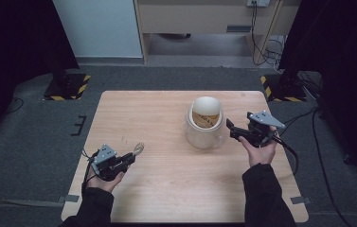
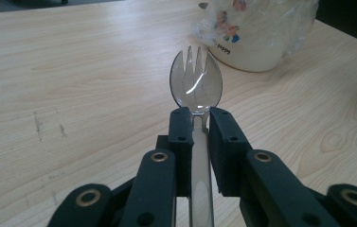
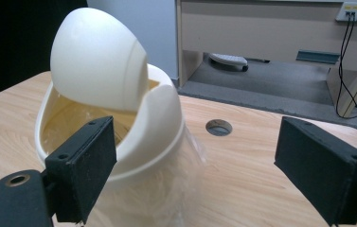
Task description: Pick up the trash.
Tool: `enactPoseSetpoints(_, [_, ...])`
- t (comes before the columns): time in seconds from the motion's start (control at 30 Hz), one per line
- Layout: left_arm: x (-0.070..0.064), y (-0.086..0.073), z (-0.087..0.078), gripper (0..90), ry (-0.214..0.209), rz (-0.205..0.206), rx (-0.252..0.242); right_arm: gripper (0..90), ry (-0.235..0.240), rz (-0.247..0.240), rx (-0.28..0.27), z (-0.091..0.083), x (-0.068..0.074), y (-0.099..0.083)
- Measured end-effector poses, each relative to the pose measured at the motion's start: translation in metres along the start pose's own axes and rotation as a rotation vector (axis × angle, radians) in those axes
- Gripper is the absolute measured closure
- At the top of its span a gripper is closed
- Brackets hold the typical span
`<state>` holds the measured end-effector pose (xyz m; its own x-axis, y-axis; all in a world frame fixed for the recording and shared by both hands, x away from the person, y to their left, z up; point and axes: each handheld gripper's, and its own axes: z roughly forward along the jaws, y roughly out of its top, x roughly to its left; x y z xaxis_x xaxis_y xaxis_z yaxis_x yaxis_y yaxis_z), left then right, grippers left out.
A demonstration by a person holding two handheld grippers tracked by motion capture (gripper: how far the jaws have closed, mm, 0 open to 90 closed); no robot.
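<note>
Step in hand: carrying a clear plastic spork (image 2: 195, 85) toward the small cream swing-lid bin (image 1: 205, 124), as I judge it; the drop itself is not yet begun.
Left tongs (image 1: 129, 157): closed narrow on the spork's handle, gripping just below the bowl, so the tines stick out forward past the pads (image 2: 182, 137). They sit over the near left part of the bench (image 1: 133, 109), well apart from the bin.
Spork: held clear of the wood, level, pointing roughly toward the bin, which in the left gripper view stands at the far right, wrapped in a clear liner bag (image 2: 261, 23).
Right tongs (image 1: 233, 130): spread wide, holding nothing, just beside the bin's right flank; in the right gripper view one jaw overlaps the bin body, though I cannot tell whether it touches.
Bin: upright on the far middle of the bench, its domed flap (image 3: 98, 59) tipped so an opening shows in the top.
Next move calls for: steadying the bin or keeping the flap tipped with the right tongs, lifting the left tongs up and across to the opening, and releasing only once the spork head is over the gap.
</note>
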<state>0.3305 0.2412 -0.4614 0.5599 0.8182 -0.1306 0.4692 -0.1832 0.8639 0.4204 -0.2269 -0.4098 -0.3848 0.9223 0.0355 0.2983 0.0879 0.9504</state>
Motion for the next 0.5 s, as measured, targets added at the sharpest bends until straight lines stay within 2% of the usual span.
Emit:
enactPoseSetpoints(0.17, [-0.004,0.005,-0.002,79.4,0.005,0.031,-0.046,15.8,0.025,0.007,-0.026,-0.018,-0.006,-0.003])
enactPoseSetpoints(0.3, [-0.010,0.010,-0.004,79.4,-0.010,0.043,-0.087,15.5,0.035,0.008,-0.066,-0.029,-0.008,-0.001])
enactPoseSetpoints(0.37, [-0.014,0.014,-0.005,79.4,-0.014,0.056,-0.109,15.9,0.036,0.013,-0.104,-0.032,-0.008,0.001])
enactPoseSetpoints(0.43, [-0.017,0.018,-0.007,79.4,-0.015,0.065,-0.139,18.1,0.028,0.012,-0.174,-0.035,-0.005,0.001])
enactPoseSetpoints(0.5, [-0.021,0.023,-0.008,79.5,-0.013,0.083,-0.166,19.0,0.043,0.019,-0.201,-0.037,-0.004,0.004])
